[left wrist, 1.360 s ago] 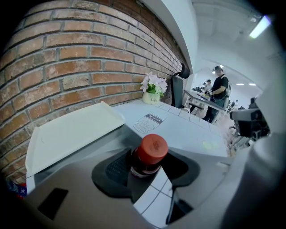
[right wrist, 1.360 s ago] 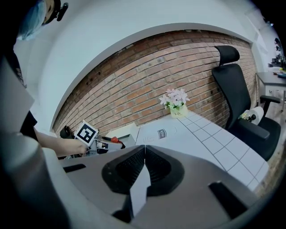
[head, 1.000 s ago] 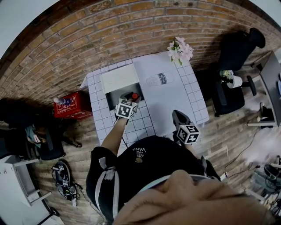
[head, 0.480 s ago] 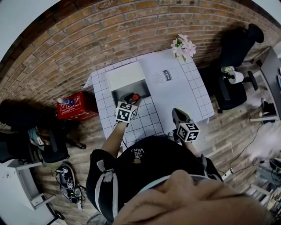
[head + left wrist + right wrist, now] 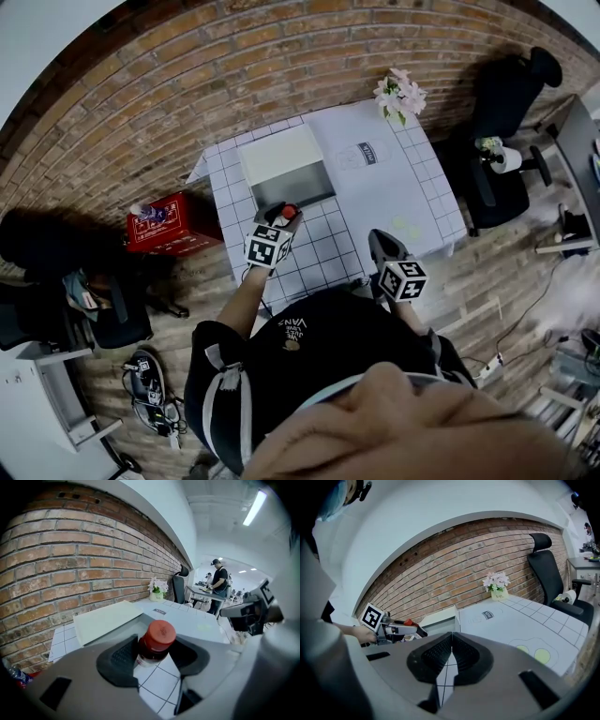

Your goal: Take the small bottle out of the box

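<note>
With the left claw [image 5: 154,654] pinching the small bottle [image 5: 149,651] only just below its cap [image 5: 161,633], above the bench [image 5: 323,248] on the box's [image 5: 278,161] near side, a slackened squeeze could drop it, and the right claw [image 5: 451,656] hangs shut and empty.

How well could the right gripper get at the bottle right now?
Probably not well. The bottle is clamped between the fingers of the left gripper, which cover its sides and leave only the red cap free. The right gripper is empty, but its fingers are shut.
</note>
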A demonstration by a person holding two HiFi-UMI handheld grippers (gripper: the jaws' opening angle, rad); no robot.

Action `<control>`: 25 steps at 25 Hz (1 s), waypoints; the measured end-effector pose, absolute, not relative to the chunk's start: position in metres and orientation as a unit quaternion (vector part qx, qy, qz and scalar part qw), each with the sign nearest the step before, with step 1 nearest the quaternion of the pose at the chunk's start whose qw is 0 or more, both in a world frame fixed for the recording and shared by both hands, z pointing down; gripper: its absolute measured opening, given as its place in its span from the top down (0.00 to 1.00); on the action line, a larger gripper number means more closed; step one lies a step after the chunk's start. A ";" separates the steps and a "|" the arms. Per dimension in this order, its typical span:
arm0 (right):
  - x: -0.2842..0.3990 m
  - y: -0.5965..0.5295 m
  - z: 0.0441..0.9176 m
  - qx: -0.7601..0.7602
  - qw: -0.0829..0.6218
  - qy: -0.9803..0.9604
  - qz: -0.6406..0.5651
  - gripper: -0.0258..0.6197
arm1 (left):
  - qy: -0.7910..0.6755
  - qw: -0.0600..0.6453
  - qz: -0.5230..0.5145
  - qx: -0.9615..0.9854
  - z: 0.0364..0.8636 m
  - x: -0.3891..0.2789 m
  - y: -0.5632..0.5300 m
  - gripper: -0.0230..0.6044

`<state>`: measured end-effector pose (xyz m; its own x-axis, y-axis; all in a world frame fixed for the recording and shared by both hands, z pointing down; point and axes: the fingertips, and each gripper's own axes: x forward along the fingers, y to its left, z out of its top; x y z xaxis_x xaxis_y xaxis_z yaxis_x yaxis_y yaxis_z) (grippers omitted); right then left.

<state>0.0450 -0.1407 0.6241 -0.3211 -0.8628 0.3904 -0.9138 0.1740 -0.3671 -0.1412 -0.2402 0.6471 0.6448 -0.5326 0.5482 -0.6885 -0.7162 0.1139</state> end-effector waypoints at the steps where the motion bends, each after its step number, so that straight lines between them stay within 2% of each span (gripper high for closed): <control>1: 0.042 -0.139 0.624 0.581 0.047 -0.765 0.275 0.96 | -0.342 0.159 0.244 0.893 0.646 -0.144 -0.237 0.63; 13: 0.034 -0.134 0.616 0.555 0.056 -0.787 0.264 0.96 | -0.372 0.169 0.219 0.886 0.634 -0.158 -0.200 0.63; 25: 0.049 -0.127 0.608 0.513 0.077 -0.815 0.258 0.96 | -0.416 0.188 0.189 0.869 0.621 -0.143 -0.157 0.63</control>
